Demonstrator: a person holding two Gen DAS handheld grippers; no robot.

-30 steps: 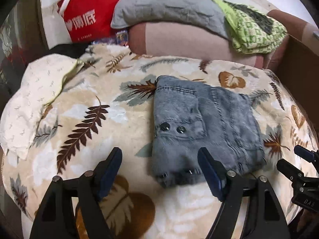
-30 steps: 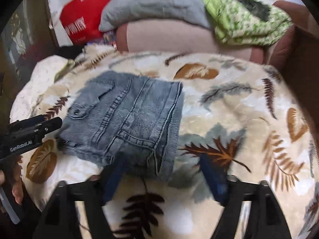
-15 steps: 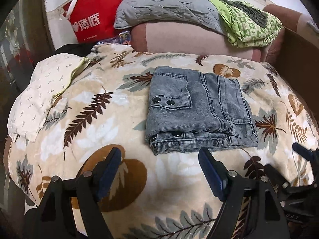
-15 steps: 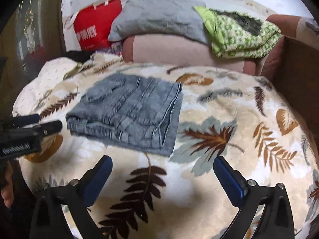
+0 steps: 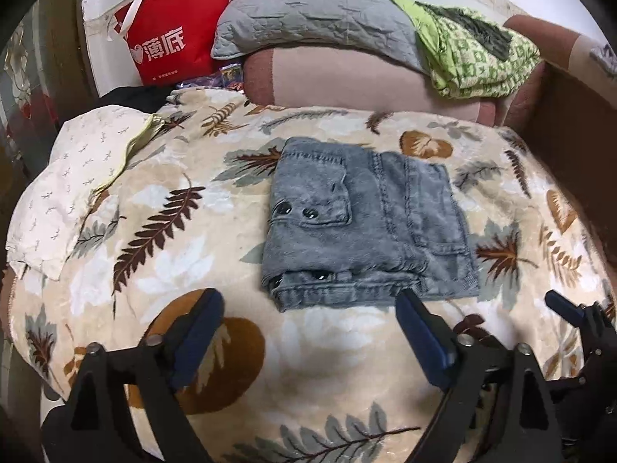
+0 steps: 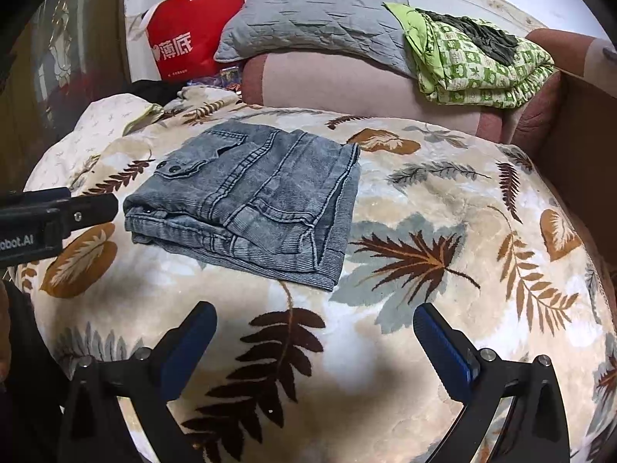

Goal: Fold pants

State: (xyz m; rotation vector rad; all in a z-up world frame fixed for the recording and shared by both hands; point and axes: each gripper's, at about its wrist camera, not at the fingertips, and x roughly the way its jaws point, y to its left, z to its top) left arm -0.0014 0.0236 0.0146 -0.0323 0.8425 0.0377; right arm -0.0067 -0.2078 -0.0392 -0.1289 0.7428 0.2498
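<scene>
The grey denim pants (image 5: 366, 223) lie folded in a compact rectangle on the leaf-print blanket (image 5: 162, 254); they also show in the right wrist view (image 6: 250, 200). My left gripper (image 5: 308, 335) is open and empty, held just in front of the pants' near edge. My right gripper (image 6: 314, 347) is open and empty, held back from the pants over bare blanket. The right gripper also shows at the right edge of the left wrist view (image 5: 578, 320), and the left gripper at the left edge of the right wrist view (image 6: 58, 212).
A red shopping bag (image 5: 173, 38), a grey pillow (image 5: 316, 11) and a green patterned quilt (image 5: 474, 50) sit on a pink bolster (image 5: 347, 81) at the back. A white sheet (image 5: 69, 177) lies at the left. A brown box wall (image 5: 570, 131) stands at the right.
Both grippers have drawn back from the folded pants toward me and opened away from the cloth. The pants lie still, now farther ahead in both views.
</scene>
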